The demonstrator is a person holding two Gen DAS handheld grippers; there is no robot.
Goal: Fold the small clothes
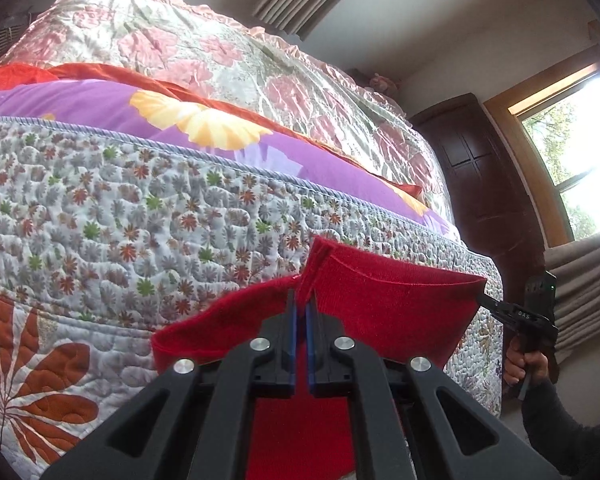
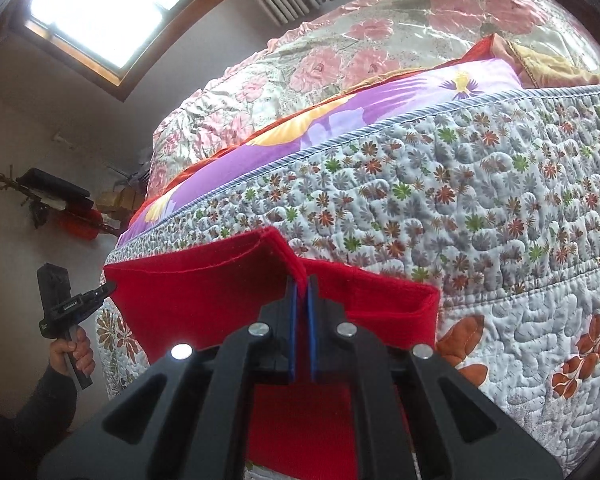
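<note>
2 tools hold a red cloth point(image 1: 380, 304) stretched in the air over the bed point(image 1: 120, 208). Left tool point(image 1: 302, 300) and right tool point(image 2: 302, 284) each pinch a top corner, jaws nearly closed. It looks soft, light, floppy; corners suit gripping.

Red cloth point(image 1: 388, 312) lower part hidden behind left gripper point(image 1: 302, 300) body. Text on right gripper point(image 1: 478, 298) too small to read. Dark items on wall shelf point(image 2: 56, 196) couldn't be identified.

two close wrist views, shared bed point(image 1: 140, 200)
</note>
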